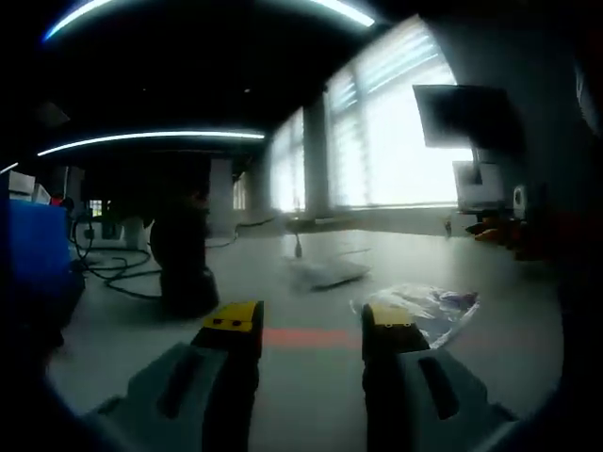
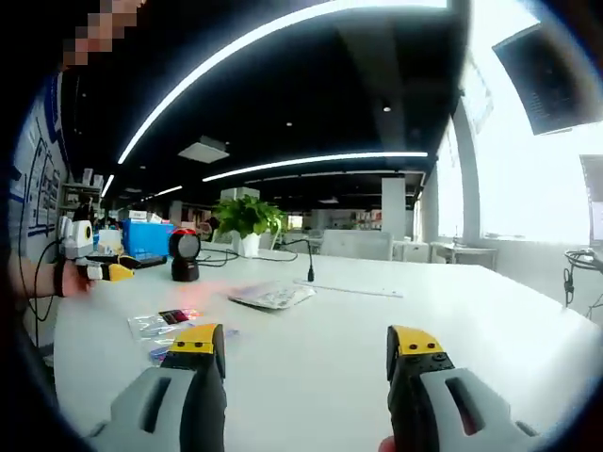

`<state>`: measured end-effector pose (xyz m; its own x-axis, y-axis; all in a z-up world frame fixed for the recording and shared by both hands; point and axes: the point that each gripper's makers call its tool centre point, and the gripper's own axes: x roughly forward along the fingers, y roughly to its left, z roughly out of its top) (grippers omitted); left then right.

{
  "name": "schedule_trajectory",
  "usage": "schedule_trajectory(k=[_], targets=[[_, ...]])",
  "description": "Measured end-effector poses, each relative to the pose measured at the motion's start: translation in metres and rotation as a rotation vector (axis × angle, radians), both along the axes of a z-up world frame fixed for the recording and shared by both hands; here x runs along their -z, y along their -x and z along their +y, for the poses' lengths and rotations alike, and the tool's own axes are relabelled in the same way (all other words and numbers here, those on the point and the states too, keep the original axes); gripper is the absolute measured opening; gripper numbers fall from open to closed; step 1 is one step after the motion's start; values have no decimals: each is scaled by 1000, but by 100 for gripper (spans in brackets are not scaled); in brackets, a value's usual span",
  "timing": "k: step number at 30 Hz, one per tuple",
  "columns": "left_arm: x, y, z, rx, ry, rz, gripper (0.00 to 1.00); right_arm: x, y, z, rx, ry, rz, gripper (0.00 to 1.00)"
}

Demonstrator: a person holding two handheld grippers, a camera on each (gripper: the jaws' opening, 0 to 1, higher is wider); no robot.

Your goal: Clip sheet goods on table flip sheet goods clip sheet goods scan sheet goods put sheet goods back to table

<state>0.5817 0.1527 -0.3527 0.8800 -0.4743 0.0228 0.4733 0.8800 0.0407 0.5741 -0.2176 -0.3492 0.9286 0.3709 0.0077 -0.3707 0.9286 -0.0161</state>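
Both hand-held grippers, left (image 1: 308, 322) and right (image 2: 308, 344), hang released over the bench (image 2: 396, 306), so we judge clipping unstarted: we must reach the sheet goods (image 1: 429, 309) just ahead of the left jaws.

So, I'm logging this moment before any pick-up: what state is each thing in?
Left hand-held gripper: open, empty.
Right hand-held gripper: open, empty.
Clear packet: flat on table, ungripped.
Second packet: flat, farther back.
Scanner: upright on table.

no readable text, labels, brands or numbers anywhere
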Motion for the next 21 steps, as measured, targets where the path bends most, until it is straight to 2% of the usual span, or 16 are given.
schedule_trajectory(k=[2,3,4,5,6,7,8,12,16,21], targets=[[0,0,1,-2,4,2,35,3,1,-8,52,-85,-14,59],[1,0,1,-4,3,6,35,5,3,-6,46,-50,-12,56],[1,0,0,-5,1,7,35,1,2,-7,60,43,-49,55],[1,0,0,-5,-1,7,35,-1,2,-6,65,56,-59,55],[1,1,-1,-3,-4,4,35,1,2,-2,54,27,-51,56],[0,2,-2,-1,-12,-2,35,2,3,2,48,35,-71,57],[0,3,-3,0,-15,-5,35,3,3,3,55,103,-82,58],[-4,6,-2,3,-6,-20,35,-1,7,10,33,97,-111,58],[-5,8,-5,22,11,-20,35,-5,6,3,49,74,-124,56],[-3,12,-11,47,-13,-20,35,-6,6,-3,73,47,-122,53]])
